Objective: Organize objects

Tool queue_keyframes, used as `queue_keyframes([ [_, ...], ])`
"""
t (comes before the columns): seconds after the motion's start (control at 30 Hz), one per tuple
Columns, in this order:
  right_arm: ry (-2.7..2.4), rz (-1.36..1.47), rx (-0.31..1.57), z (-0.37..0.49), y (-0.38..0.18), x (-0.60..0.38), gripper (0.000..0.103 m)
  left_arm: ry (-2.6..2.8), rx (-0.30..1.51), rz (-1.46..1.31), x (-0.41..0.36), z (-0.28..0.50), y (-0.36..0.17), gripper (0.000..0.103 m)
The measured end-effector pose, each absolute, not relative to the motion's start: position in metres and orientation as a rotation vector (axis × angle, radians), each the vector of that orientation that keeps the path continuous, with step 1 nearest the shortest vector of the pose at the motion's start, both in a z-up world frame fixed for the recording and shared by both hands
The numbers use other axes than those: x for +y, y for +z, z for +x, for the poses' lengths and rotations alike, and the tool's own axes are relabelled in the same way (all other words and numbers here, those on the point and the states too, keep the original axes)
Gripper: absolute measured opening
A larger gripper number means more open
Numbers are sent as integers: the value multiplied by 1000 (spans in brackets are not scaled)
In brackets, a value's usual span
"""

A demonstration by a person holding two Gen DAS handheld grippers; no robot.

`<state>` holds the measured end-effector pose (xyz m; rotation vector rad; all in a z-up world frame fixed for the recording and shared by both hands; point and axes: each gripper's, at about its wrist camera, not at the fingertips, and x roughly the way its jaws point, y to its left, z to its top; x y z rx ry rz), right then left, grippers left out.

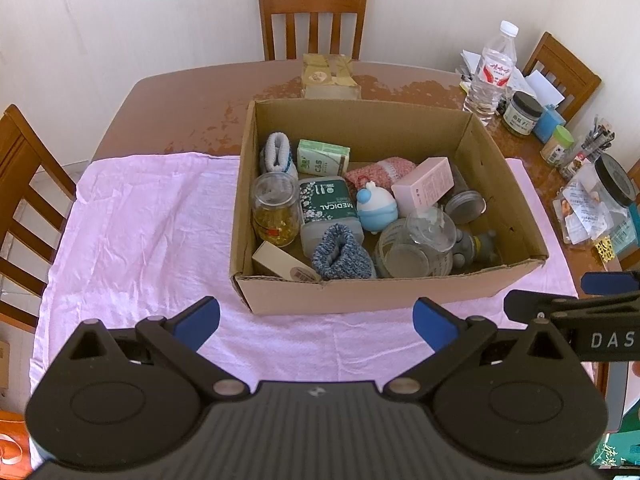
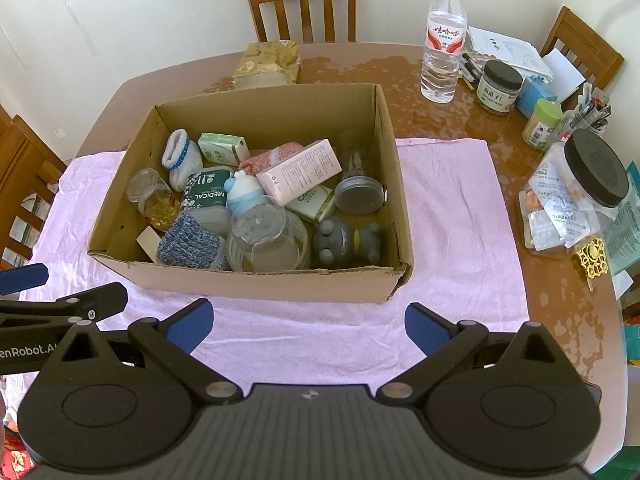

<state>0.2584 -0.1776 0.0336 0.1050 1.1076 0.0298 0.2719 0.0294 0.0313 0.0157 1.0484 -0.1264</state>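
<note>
A cardboard box [image 1: 360, 294] [image 2: 248, 280] stands on a pink cloth [image 1: 140, 220] [image 2: 452, 208]. It holds a blue knit sock [image 1: 340, 254] [image 2: 190, 246], a white sock [image 1: 278, 154], a jar with yellow contents [image 1: 276, 210] [image 2: 154, 198], a green MEDICAL pack [image 1: 328, 202] [image 2: 206, 192], a pink carton [image 1: 424, 186] [image 2: 298, 170], a blue-and-white toy [image 1: 376, 206], a clear glass [image 1: 412, 246] [image 2: 266, 238] and a grey toy [image 2: 346, 242]. My left gripper [image 1: 316, 322] hangs open in front of the box, empty. My right gripper [image 2: 308, 324] is open too, also empty.
A water bottle [image 2: 442, 40], a green-label jar [image 2: 498, 88], a black-lidded plastic jar [image 2: 576, 196] and pens crowd the table's right side. A gold package [image 2: 268, 64] lies behind the box. Wooden chairs [image 1: 314, 16] surround the table [image 1: 180, 100].
</note>
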Motion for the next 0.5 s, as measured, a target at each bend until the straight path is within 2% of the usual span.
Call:
queue_keyframes([
  [0.5, 29, 100, 1106, 258, 35, -177, 103, -122, 1055, 22, 31, 273, 32, 102],
])
